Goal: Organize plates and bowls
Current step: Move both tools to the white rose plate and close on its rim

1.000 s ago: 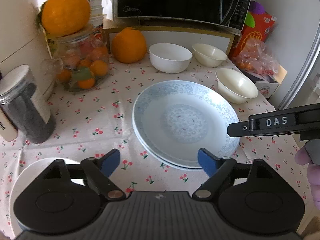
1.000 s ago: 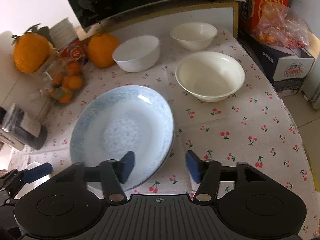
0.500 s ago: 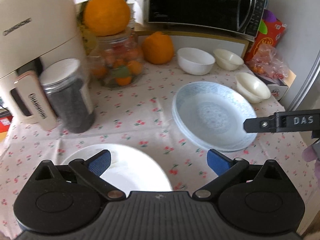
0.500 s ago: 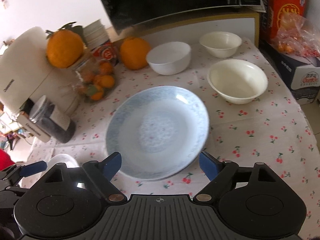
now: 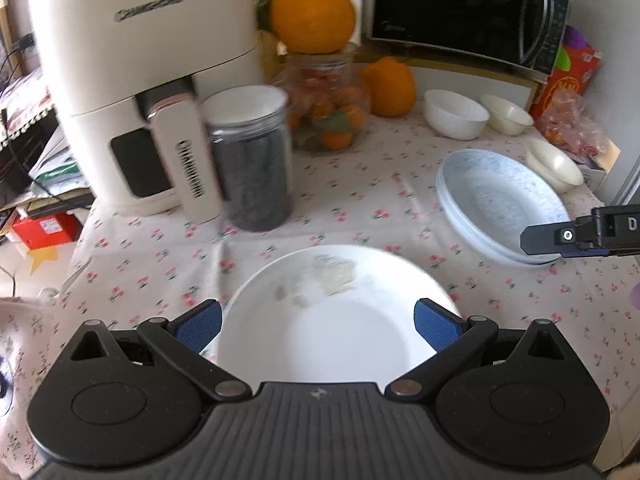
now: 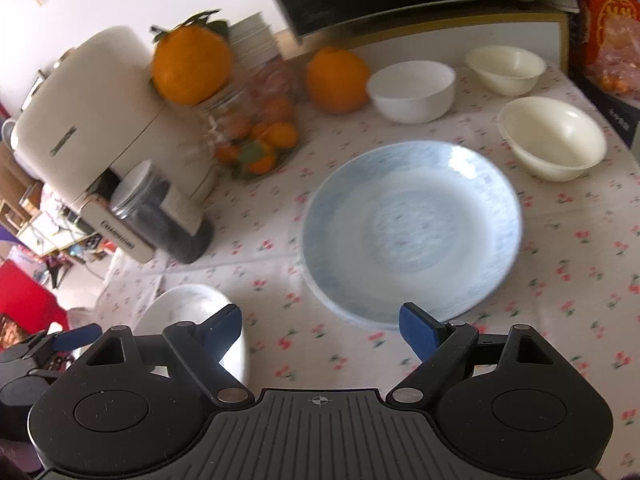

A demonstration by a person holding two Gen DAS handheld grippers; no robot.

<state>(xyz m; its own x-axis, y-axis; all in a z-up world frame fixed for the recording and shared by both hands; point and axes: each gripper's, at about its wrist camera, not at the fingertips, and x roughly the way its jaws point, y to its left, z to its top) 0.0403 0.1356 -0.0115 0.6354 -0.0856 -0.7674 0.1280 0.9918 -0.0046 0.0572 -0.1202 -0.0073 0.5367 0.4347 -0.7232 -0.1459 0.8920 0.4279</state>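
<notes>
Blue-patterned plates (image 6: pixel 412 228) sit stacked on the desk (image 6: pixel 580 280), the landmark here. Left of them lies a white plate (image 5: pixel 332 320), framed by the spread, empty left hand-held gripper (image 5: pixel 318 320). The right hand-held gripper (image 6: pixel 320 326), also spread and empty, hovers at their near edge. Three bowls, white (image 6: pixel 412 90), cream (image 6: pixel 506 68) and cream (image 6: pixel 552 138), stand behind them.

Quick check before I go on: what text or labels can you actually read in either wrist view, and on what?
"D": on the right gripper, the rest cut off by the frame edge.
Air fryer: raised brand lettering and the handle text, both too blurred to read.
Red box: gold print, unreadable.
Microwave: no legible text.
</notes>
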